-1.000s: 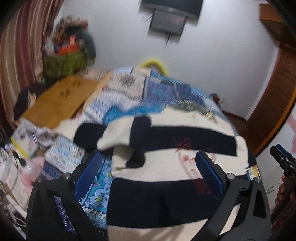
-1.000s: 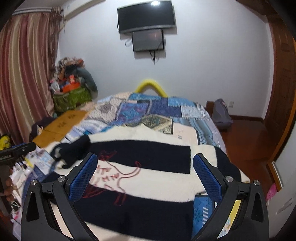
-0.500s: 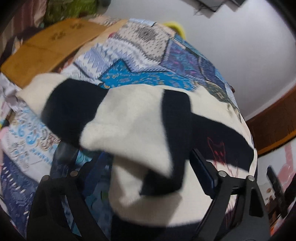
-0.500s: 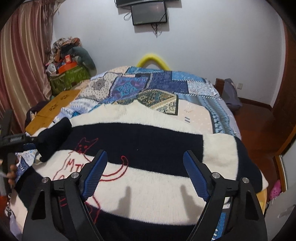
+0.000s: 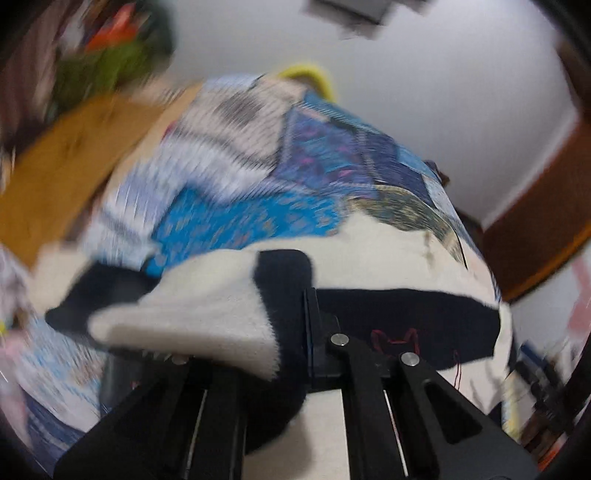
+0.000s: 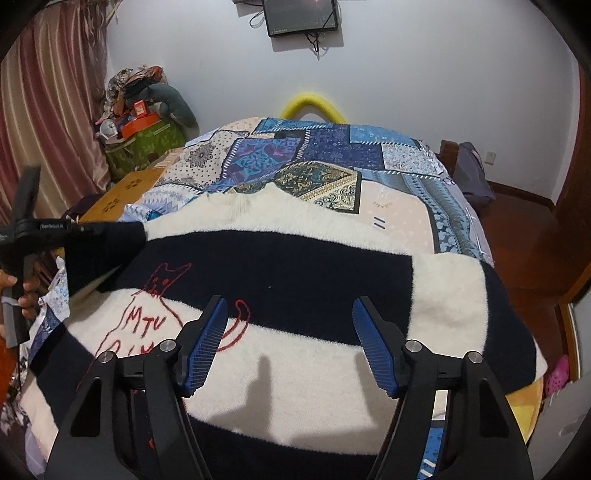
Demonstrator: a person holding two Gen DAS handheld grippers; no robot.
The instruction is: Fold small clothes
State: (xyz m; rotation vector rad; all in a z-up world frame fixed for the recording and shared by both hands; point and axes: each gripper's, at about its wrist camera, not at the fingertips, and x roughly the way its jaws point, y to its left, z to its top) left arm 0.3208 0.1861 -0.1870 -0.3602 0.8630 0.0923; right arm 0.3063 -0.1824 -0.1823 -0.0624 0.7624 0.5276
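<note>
A cream and navy striped sweater (image 6: 295, 266) with a red stitched cat lies spread on the patchwork bed. My left gripper (image 5: 280, 354) is shut on the sweater's left sleeve (image 5: 207, 317), which drapes over its fingers and hides the left one. In the right wrist view the left gripper (image 6: 74, 236) holds the dark sleeve end at the sweater's left shoulder. My right gripper (image 6: 288, 343) is open and empty, hovering just above the cream stripe near the sweater's middle.
The patchwork bedspread (image 6: 332, 162) stretches behind the sweater. A brown board (image 6: 122, 192) and a pile of bags (image 6: 144, 122) sit at the bed's left. A screen (image 6: 303, 16) hangs on the far wall. Wooden floor (image 6: 517, 221) lies to the right.
My left gripper dropped onto the folded sleeve and shut on it, then lifted it. My right gripper moved forward and lower over the sweater, and its fingers narrowed somewhat.
</note>
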